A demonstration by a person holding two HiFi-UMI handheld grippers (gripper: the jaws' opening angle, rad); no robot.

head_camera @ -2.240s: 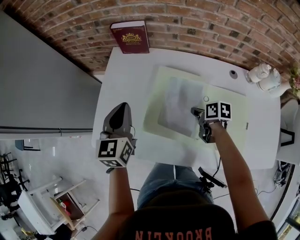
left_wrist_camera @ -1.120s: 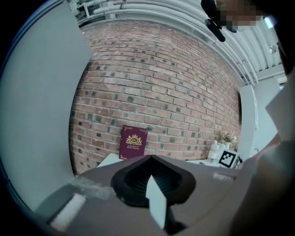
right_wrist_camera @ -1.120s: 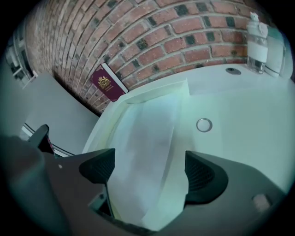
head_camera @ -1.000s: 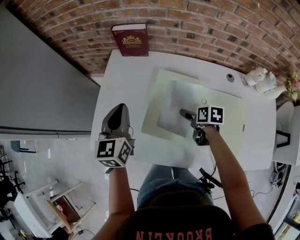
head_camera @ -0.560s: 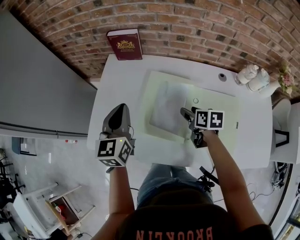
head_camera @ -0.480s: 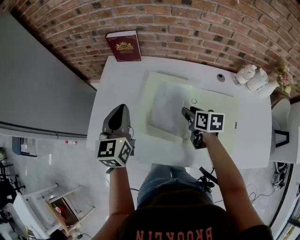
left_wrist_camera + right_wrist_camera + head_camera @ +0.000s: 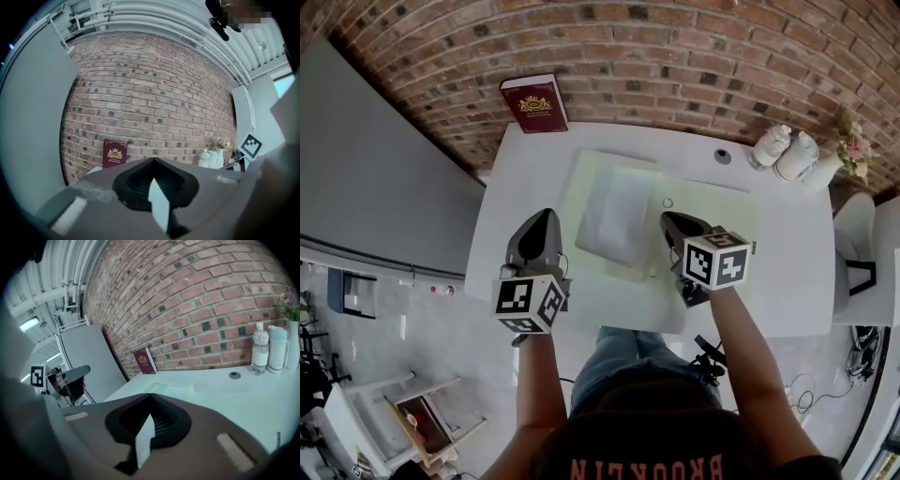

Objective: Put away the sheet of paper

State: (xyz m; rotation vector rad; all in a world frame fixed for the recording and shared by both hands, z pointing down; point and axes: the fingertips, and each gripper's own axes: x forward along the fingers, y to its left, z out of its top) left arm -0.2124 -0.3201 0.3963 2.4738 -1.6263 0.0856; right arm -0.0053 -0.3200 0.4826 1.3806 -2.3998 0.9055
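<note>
While both tools hover above the white desk (image 7: 525, 169), my left tongs (image 7: 541, 216) sit pressed together and empty, off the near left side of the pale green mat (image 7: 717, 202). A red book (image 7: 534, 103) stands beyond the mat's far left corner, against the brick wall. The sheet of paper (image 7: 614, 217) lies on the mat's left half. Over the mat's middle, just right of the sheet, my right tongs (image 7: 667, 217) have just closed, tips together, with nothing I can see between them.
</note>
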